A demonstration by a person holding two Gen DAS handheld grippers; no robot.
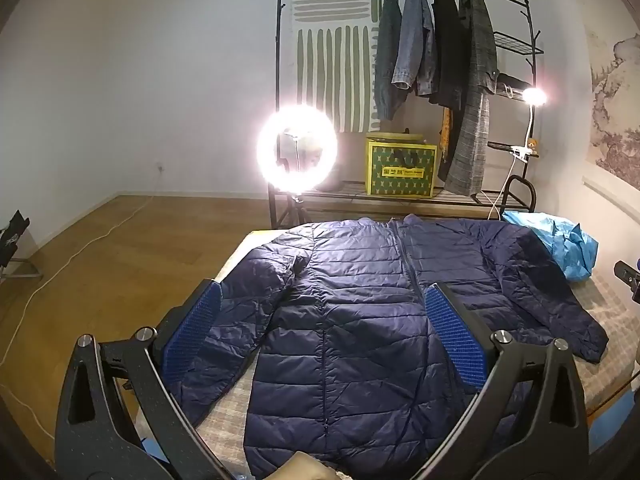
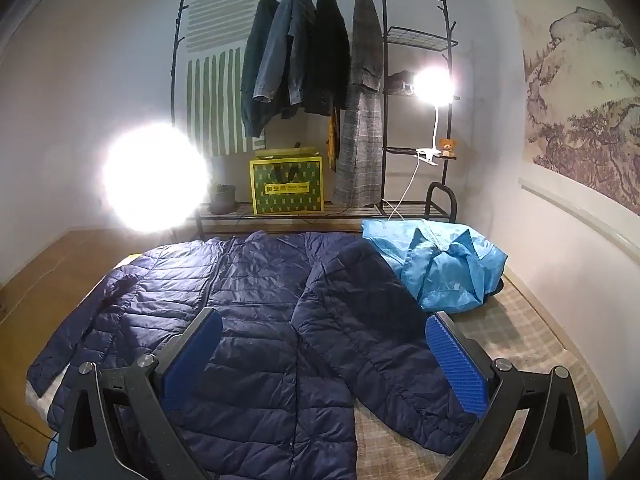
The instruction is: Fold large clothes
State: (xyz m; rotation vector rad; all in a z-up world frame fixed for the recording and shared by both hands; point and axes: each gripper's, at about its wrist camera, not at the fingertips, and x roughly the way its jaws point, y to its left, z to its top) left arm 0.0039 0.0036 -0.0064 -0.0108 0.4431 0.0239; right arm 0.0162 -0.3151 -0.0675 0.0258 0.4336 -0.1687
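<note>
We find a domestic bedroom. A bed [image 2: 520,332] with checked cover stands on wood flooring [image 1: 120,248]. A black garment rack [image 2: 384,80] against the wall carries hung coats [image 2: 304,56]. A landscape scroll [image 2: 580,100] hangs beside it; a ring light [image 1: 298,148] stands nearby.

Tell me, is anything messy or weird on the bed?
Only the light blue garment, lying crumpled at the far right corner beside the navy puffer jacket, which lies flat with sleeves spread. Both grippers, left and right, are open above it.
</note>
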